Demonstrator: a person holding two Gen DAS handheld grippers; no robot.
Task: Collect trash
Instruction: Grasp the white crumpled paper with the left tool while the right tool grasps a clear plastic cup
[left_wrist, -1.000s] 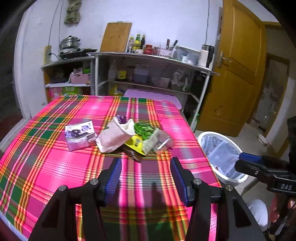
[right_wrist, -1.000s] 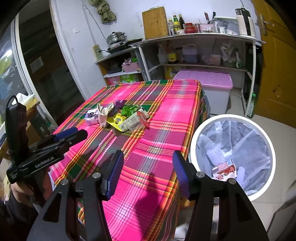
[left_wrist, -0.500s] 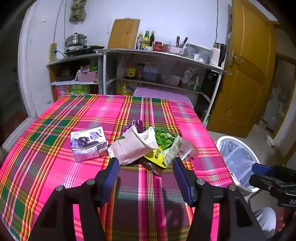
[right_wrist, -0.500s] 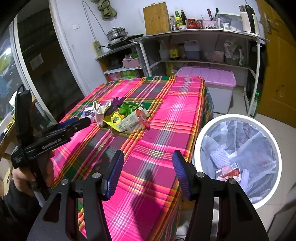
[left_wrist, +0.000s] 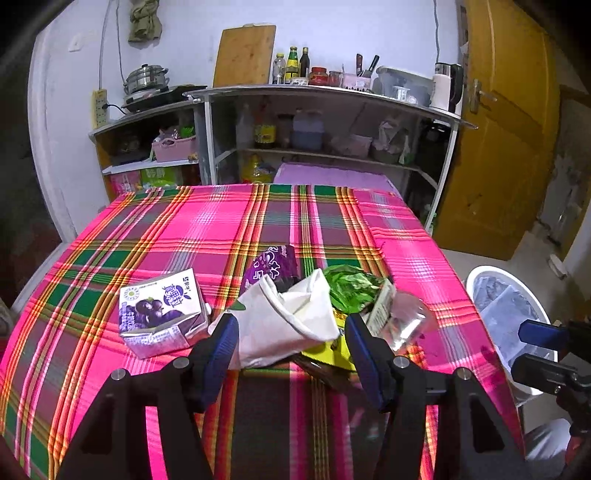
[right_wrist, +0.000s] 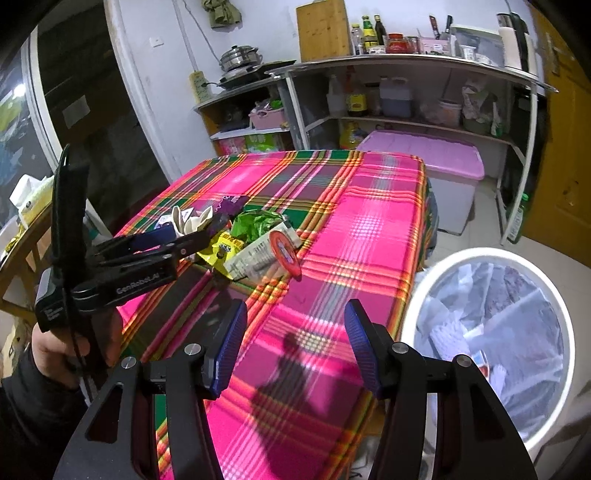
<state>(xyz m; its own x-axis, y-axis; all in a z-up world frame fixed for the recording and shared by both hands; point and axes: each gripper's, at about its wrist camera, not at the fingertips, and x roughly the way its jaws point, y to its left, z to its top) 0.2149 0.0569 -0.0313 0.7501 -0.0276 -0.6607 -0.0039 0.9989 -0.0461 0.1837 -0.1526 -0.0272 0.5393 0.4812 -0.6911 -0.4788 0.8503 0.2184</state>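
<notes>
On the pink plaid tablecloth (left_wrist: 258, 229) lies a heap of trash: a white paper bag (left_wrist: 291, 317), a purple wrapper (left_wrist: 273, 262), a green wrapper (left_wrist: 351, 286), a yellow wrapper (left_wrist: 328, 350) and a clear plastic cup (left_wrist: 406, 317). A purple milk carton (left_wrist: 159, 310) sits just left of the heap. My left gripper (left_wrist: 291, 343) is open, its fingers flanking the near end of the white bag without pressing it. My right gripper (right_wrist: 295, 343) hangs open and empty over the table's near corner, with the white bin (right_wrist: 480, 254) to its right. The left gripper (right_wrist: 184, 236) shows there too, at the heap.
The lined bin (left_wrist: 506, 306) stands on the floor off the table's right edge and holds some scraps. Beyond the table are metal shelves with bottles, a pink-lidded storage box (right_wrist: 424, 158) and a yellow door (left_wrist: 498, 147). A hand (right_wrist: 48, 347) holds the left gripper.
My left gripper has moved forward and down to the heap, and its fingers now flank the white bag, a little wider apart. The right gripper has edged forward along the table's corner.
</notes>
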